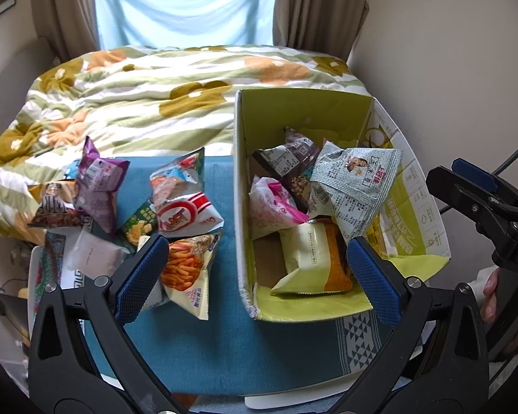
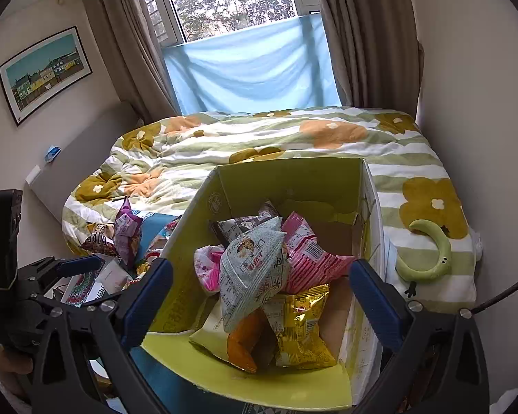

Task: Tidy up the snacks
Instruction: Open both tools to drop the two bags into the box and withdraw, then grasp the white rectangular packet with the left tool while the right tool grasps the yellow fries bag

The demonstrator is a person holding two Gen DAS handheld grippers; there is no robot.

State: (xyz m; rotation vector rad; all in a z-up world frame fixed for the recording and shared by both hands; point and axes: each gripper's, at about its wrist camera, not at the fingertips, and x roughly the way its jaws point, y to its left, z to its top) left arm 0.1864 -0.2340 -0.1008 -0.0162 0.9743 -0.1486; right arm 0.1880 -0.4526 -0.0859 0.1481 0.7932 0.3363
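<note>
Left tongs (image 1: 257, 276) agape, empty, snack packets (image 1: 186, 217), filled box (image 1: 241, 186)

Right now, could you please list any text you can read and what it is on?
"DA", cut off at the frame edge: right gripper.
Grey packet: Chinese characters, too blurred to read.
Brown packet: large letters, too distorted.
Box wall: print too small.

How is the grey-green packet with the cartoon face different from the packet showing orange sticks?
The grey-green packet lies inside the yellow-green box, atop other snacks; the orange-stick packet lies outside it on the blue cloth. The first is pale with dark print and a small red label; the second shows bright orange sticks. Both are sealed, puffy snack bags.
</note>
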